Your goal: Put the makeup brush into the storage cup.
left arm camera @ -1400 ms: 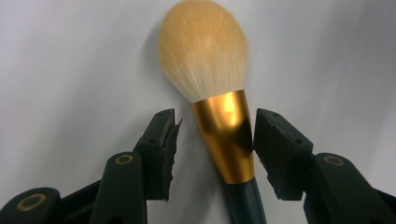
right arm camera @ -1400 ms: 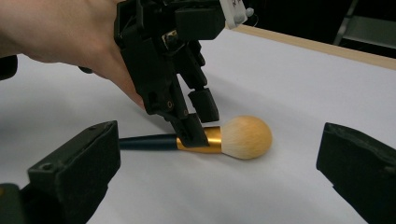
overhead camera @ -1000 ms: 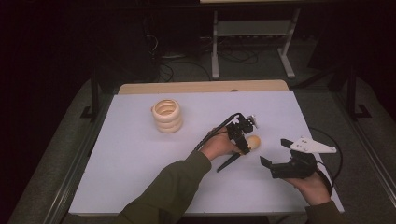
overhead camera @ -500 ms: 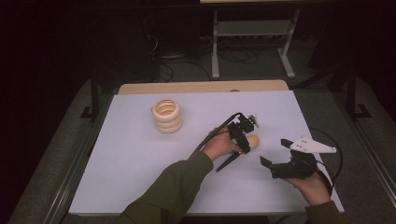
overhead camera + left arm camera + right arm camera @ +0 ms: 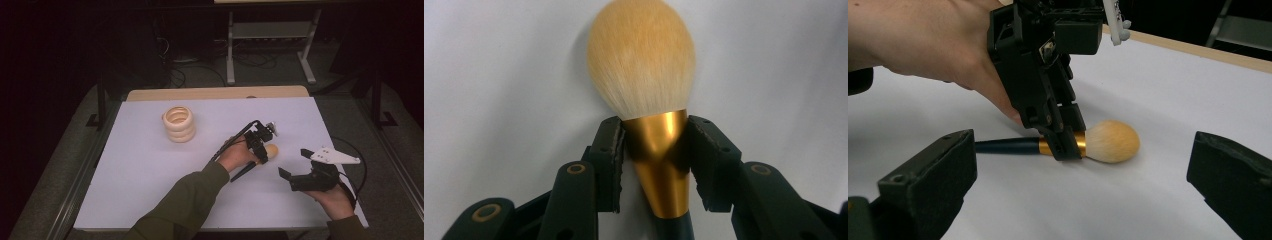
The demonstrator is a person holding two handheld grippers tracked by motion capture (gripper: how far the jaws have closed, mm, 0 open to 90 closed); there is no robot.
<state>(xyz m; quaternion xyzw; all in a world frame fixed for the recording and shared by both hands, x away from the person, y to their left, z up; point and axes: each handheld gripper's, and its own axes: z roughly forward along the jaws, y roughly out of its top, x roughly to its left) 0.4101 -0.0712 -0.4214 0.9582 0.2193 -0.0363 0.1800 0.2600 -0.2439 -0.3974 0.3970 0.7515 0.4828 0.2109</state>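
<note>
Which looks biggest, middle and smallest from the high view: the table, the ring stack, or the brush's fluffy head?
1. Table
2. Ring stack
3. Brush head, partly hidden by the left gripper

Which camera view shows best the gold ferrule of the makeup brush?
The left gripper view: the gold ferrule sits large between the left gripper jaws. In the right gripper view those jaws partly cover it; the high view is too small to tell it.
</note>
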